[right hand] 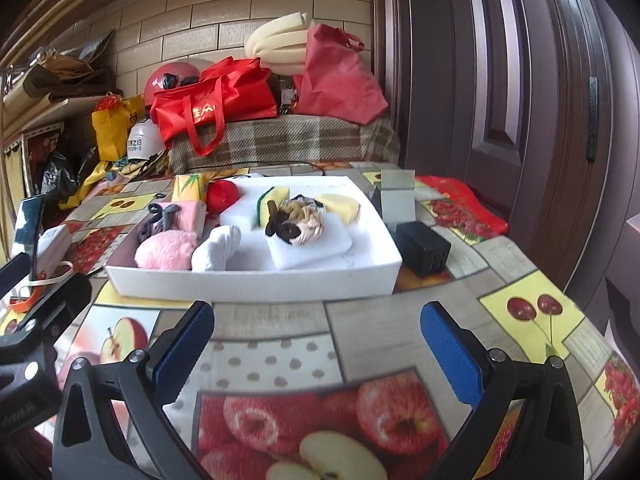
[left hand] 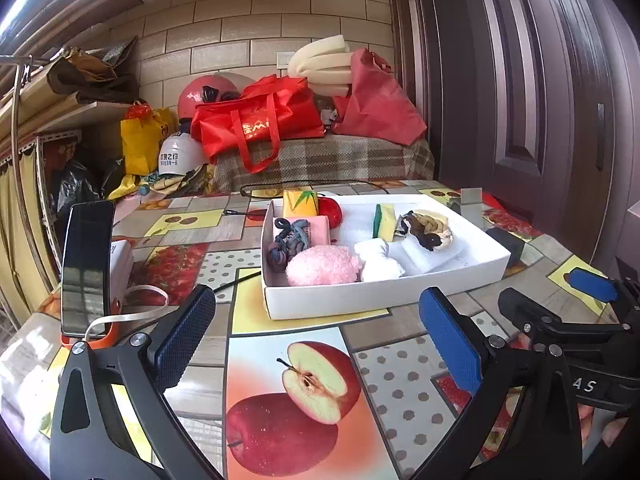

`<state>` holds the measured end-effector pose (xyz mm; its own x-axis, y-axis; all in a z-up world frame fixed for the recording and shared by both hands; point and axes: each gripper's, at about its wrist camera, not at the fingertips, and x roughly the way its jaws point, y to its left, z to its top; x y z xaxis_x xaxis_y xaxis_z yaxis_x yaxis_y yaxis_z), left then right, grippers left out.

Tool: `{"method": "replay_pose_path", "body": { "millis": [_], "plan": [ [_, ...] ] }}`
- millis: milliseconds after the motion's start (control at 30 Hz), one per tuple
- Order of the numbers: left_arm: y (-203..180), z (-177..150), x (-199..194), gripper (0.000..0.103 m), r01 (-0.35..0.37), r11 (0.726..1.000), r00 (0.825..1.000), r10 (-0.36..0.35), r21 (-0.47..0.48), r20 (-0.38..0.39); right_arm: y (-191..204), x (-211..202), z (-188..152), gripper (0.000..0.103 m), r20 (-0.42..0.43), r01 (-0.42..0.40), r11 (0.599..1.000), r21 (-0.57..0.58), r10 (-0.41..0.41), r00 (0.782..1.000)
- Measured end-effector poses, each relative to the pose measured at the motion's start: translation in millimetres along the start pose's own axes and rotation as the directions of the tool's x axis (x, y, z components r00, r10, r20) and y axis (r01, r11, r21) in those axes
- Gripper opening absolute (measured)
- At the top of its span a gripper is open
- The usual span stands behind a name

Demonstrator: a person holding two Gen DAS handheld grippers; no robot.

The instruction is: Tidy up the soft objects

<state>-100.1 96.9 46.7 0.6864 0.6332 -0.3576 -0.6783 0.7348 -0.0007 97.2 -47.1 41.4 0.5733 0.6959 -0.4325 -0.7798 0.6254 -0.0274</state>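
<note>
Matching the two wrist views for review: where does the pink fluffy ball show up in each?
Left wrist: pink fluffy ball just left of centre, at the white box's near wall.
Right wrist: pink fluffy ball left of centre, in the box's near-left corner.
Shared landmark: the rolled white cloth beside it.

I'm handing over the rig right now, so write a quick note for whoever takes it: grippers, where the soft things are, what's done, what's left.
Left gripper: open, empty, over the tablecloth short of the white box.
Right gripper: open, empty, also short of the box.
In the box: pink fluffy ball, white rolled cloth, braided rope on a white pad, green-yellow sponge, pink sponge, yellow block, red ball.
Done: no soft items visible loose on the table.
Left: probably only tidying inside the box.
</note>
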Motion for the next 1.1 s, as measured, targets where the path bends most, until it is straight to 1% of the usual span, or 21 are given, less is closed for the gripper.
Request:
{"method": "replay_pose_path", "body": {
  "millis": [67, 100, 200, 267, 400, 467, 533, 600, 633, 700, 767, 867, 967, 1100],
  "plan": [
    [-2.2, -1.7, -2.5, 0.103, -0.011, 1.0, 1.0, 0.011, 0.002, -0.022, -5.6, -8.7, -4.5, 0.103, 0.0, -0.003, 1.0, 0.018, 0.003, 1.0],
    [-3.6, -2.8, -3.8, 0.103, -0.024, 1.0, 0.999, 0.025, 0.004, -0.032, -9.2, -13.6, -6.9, 0.103, -0.008, -0.022, 0.999, 0.027, 0.022, 1.0],
    [-9.1, -6.2, -8.3, 0.103, -0.066, 0.998, 0.996, 0.067, 0.02, -0.054, -18.6, -14.9, -11.1, 0.103, -0.08, -0.037, 0.998, 0.056, 0.041, 0.996],
    [-12.4, -8.9, -10.7, 0.103, -0.08, 0.996, 0.994, 0.082, 0.028, -0.073, -27.7, -17.9, -13.6, 0.103, -0.101, -0.05, 0.994, 0.095, 0.06, 0.993],
    [-13.8, -11.1, -16.2, 0.103, -0.066, 0.998, 0.994, 0.067, 0.02, -0.082, -46.4, -39.0, -16.8, 0.103, -0.037, -0.052, 0.982, 0.184, 0.059, 0.998],
    [-12.8, -11.3, -20.5, 0.103, -0.111, 0.994, 0.992, 0.111, 0.008, -0.068, -54.2, -49.7, -19.6, 0.103, -0.01, -0.047, 0.976, 0.213, 0.05, 0.999],
    [-11.3, -11.8, -23.4, 0.103, -0.129, 0.992, 0.989, 0.128, -0.015, -0.069, -60.8, -59.5, -22.8, 0.103, 0.019, -0.046, 0.972, 0.232, 0.042, 0.999],
    [-10.0, -12.9, -25.1, 0.103, -0.121, 0.992, 0.99, 0.117, -0.041, -0.083, -67.3, -69.8, -27.6, 0.103, 0.055, -0.051, 0.965, 0.257, 0.038, 0.998],
    [-10.8, -13.2, -25.6, 0.103, -0.103, 0.994, 0.991, 0.099, -0.041, -0.085, -70.7, -74.6, -29.9, 0.103, 0.074, -0.052, 0.961, 0.272, 0.033, 0.997],
    [-15.8, -13.3, -26.0, 0.103, -0.087, 0.996, 0.992, 0.086, -0.012, -0.09, -76.9, -80.9, -32.2, 0.103, 0.104, -0.051, 0.952, 0.303, 0.02, 0.994],
    [-22.6, -13.5, -25.5, 0.103, -0.077, 0.997, 0.992, 0.079, 0.024, -0.097, -80.8, -81.9, -33.2, 0.103, 0.11, -0.036, 0.945, 0.326, 0.0, 0.994],
    [-27.9, -14.0, -26.0, 0.103, -0.103, 0.993, 0.99, 0.108, 0.053, -0.094, -80.5, -75.6, -30.8, 0.103, 0.077, -0.004, 0.944, 0.33, -0.023, 0.997],
    [-28.2, -14.1, -26.2, 0.103, -0.101, 0.993, 0.99, 0.106, 0.053, -0.094, -76.4, -70.5, -28.8, 0.103, 0.044, 0.031, 0.95, 0.311, -0.047, 0.998],
    [-29.1, -14.1, -26.4, 0.103, -0.076, 0.996, 0.991, 0.08, 0.047, -0.104, -71.5, -74.6, -29.2, 0.103, 0.058, 0.048, 0.958, 0.283, -0.067, 0.996]
  ]
}}
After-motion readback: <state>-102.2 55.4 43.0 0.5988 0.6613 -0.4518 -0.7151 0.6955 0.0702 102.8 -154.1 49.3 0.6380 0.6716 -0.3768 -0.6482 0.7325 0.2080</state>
